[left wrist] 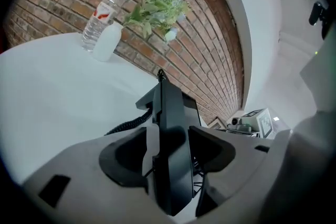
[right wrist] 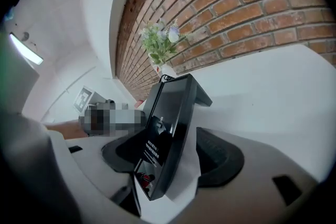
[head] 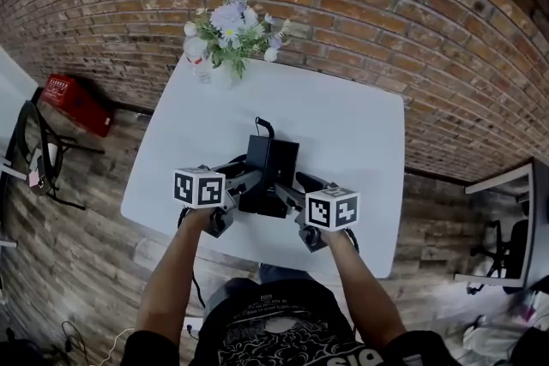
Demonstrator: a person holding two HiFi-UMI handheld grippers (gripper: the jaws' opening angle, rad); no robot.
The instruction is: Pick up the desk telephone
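On the white counter [head: 364,129], towards its near edge and roughly midway across, stands the black desk telephone [head: 269,174], tilted back on its stand, with its coiled cord [left wrist: 127,124] trailing off to one side. Both hands have closed in on it from the near side, one at each flank.

The left tongs [left wrist: 167,150] are spread wide. The phone's narrow edge sits between their dark pads, and a sliver of pale surface shows on either side, so nothing is pinched yet. The right tongs [right wrist: 173,152] are likewise spread around the phone's glossy face and side, and the right-hand pad stands clear of it.

This looks like the bracketing step before the grasp – each tool has the phone in its mouth, but neither bears on it. The next move calls for closing both pairs together and evenly onto the body's edges, then lifting straight up. The body is smooth and leaning, so an uneven squeeze could tip or twist it, and the cord will drag – worth watching.

The flowers [head: 230,32] and a water bottle [left wrist: 101,14] at the far edge, by the brick wall [head: 360,4], are well apart from all this.
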